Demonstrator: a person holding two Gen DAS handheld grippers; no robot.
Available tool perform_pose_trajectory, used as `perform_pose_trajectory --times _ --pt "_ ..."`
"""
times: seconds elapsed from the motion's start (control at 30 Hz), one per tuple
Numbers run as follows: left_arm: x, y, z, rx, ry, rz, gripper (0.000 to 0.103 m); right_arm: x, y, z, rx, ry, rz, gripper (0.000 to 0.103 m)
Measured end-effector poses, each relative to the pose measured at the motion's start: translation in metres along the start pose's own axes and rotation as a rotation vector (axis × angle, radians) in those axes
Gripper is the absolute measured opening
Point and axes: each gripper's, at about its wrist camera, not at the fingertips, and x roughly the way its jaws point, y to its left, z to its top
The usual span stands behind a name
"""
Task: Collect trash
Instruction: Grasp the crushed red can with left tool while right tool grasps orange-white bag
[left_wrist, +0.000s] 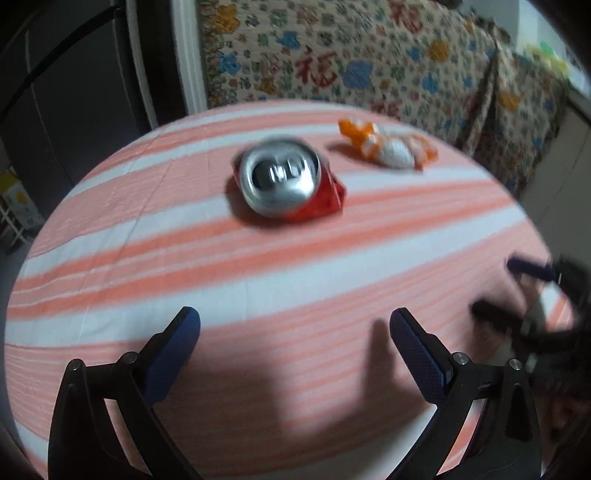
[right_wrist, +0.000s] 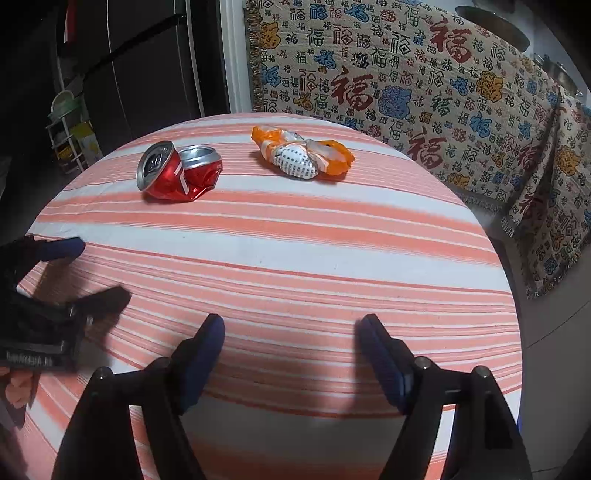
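Both tongs hung tilted downward side by side, left tongs (left_wrist: 294, 321) spread wide, right tongs (right_wrist: 291, 328) apart and empty.

Crushed can (right_wrist: 179, 171) left of wrapper (right_wrist: 303, 157), both on table (right_wrist: 295, 258) (apart)

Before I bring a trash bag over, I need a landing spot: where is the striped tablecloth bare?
The widest bare stretch lies between the two open grippers, left and right, and the crushed red can. The striped tablecloth is also bare in front of the crumpled orange wrapper. The far edge holds both, with a narrow gap between them.
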Motion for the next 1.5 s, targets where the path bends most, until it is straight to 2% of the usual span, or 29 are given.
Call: perform_pose_trajectory --times 0.07,0.17,0.23,0.33,0.37,0.43,0.63,0.77,0.87,0.93,1.03,1.1,1.2,1.3,1.37,1.43,1.5 --pt "0.002 0.008 0.021 -0.068 -0.041 -0.043 0.102 0.0 0.001 0.001 -0.003 0.0 -0.004 0.078" --pt "0.02 0.013 0.047 -0.147 -0.031 -0.079 0.102 0.0 0.001 0.001 -0.003 0.0 -0.004 0.078" --pt "0.035 0.012 0.059 -0.172 -0.018 -0.076 0.102 0.0 0.001 0.001 -0.004 -0.002 -0.004 0.078" --pt "0.046 0.009 0.066 -0.172 -0.028 -0.027 0.1 0.0 0.001 0.001 -0.004 -0.002 -0.004 0.078" --pt "0.049 0.009 0.066 -0.164 -0.032 -0.017 0.098 0.0 0.001 0.001 -0.003 -0.002 -0.004 0.078" --pt "0.05 0.01 0.063 -0.153 -0.025 -0.027 0.067 0.0 0.001 0.001 -0.003 -0.001 -0.003 0.078" --pt "0.037 0.025 0.049 -0.14 -0.038 -0.08 0.067 0.0 0.0 0.001 -0.001 0.0 0.001 0.079" --pt "0.02 0.036 0.031 -0.082 -0.02 -0.111 0.067 0.001 -0.004 0.004 0.008 -0.003 0.037 0.079" --pt "0.007 0.046 0.017 -0.065 -0.006 -0.134 0.067 0.003 -0.019 0.022 0.018 0.001 0.044 0.079" --pt "0.0 0.051 0.009 -0.062 0.001 -0.141 0.067 0.003 -0.03 0.044 0.017 -0.032 0.04 0.079" --pt "-0.007 0.056 0.002 -0.064 0.007 -0.144 0.067 0.012 -0.034 0.082 0.008 -0.06 0.078 0.079" --pt "-0.01 0.055 -0.001 -0.065 0.009 -0.146 0.067 0.026 -0.032 0.107 -0.002 -0.059 0.113 0.079" --pt "-0.012 0.055 -0.006 -0.065 0.012 -0.15 0.067 0.055 -0.039 0.138 0.043 -0.067 0.106 0.079" --pt "-0.014 0.058 -0.007 -0.057 0.01 -0.151 0.067 0.086 -0.054 0.149 0.149 0.001 0.174 0.079" --pt "-0.017 0.061 -0.008 -0.062 0.003 -0.146 0.067 0.095 -0.055 0.145 0.202 0.047 0.287 0.078" --pt "-0.018 0.065 -0.01 -0.079 0.0 -0.144 0.067 0.087 -0.045 0.133 0.198 0.058 0.383 0.078" --pt "-0.017 0.068 -0.011 -0.095 -0.005 -0.144 0.067 0.076 -0.029 0.122 0.126 0.081 0.432 0.078"
